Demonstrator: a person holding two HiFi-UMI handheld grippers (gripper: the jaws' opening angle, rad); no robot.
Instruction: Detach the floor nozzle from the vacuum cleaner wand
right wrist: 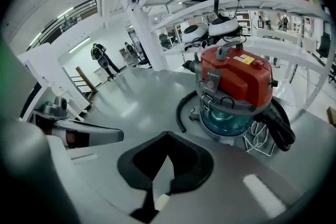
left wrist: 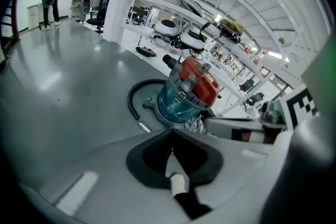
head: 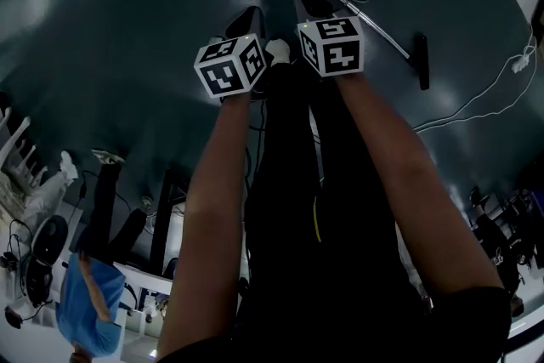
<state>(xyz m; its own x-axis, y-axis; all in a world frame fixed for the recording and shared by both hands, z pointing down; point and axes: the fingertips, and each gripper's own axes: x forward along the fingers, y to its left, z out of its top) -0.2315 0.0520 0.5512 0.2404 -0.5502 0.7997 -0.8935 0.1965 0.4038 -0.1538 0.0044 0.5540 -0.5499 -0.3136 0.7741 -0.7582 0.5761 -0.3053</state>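
We see left hand-held gripper point(head: 248, 17), right hand-held gripper point(head: 310, 2) closed (both empty) | floor nozzle point(head: 422, 59) apart, right of the 2.

My left tongs point(head: 246, 17) and right tongs point(head: 311, 2) hang side by side over the floor point(head: 102, 30), close together. The wand point(head: 387, 36) lies on the floor just ahead of them. It slants from far left to near right, with the floor nozzle point(head: 422, 59) at its near right end. Beyond the wand stands the vacuum cleaner point(right wrist: 236, 92), its hose point(right wrist: 180, 112) curled on the floor to its left and shelves point(right wrist: 273, 8) behind it. A cable point(head: 476, 98) trails across the floor to the right of the nozzle.
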